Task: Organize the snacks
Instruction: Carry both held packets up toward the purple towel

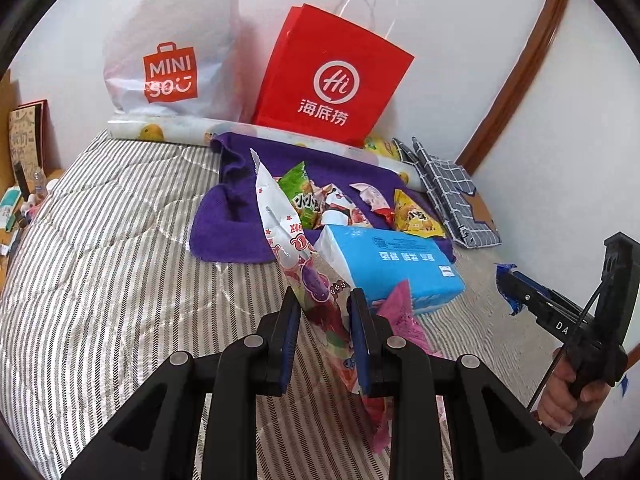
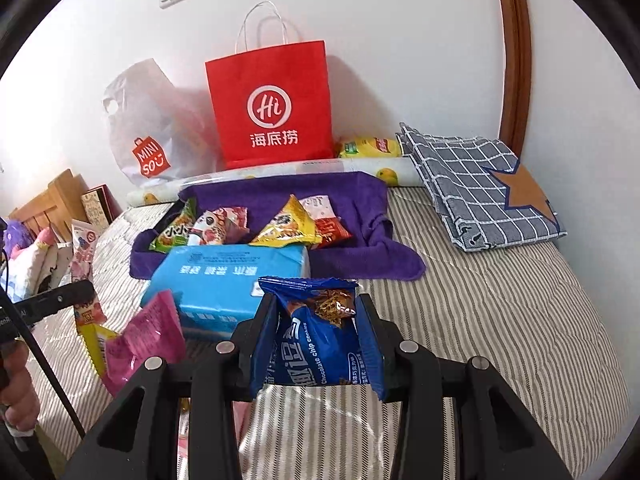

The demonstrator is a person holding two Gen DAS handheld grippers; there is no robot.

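Above the striped bed [image 2: 500, 320], I'm holding two packets: left fingers [image 1: 325, 320] clamping the candy bag [image 1: 316, 280] (floppy, thin), right fingers [image 2: 318, 334] clamping the cookie bag [image 2: 320, 332]; either could be slipping loose.

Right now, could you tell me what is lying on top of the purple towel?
On the purple towel lie a green snack packet, a pink-and-white one, a yellow one and a red-and-white one. The blue tissue pack covers its front edge, hiding anything beneath.
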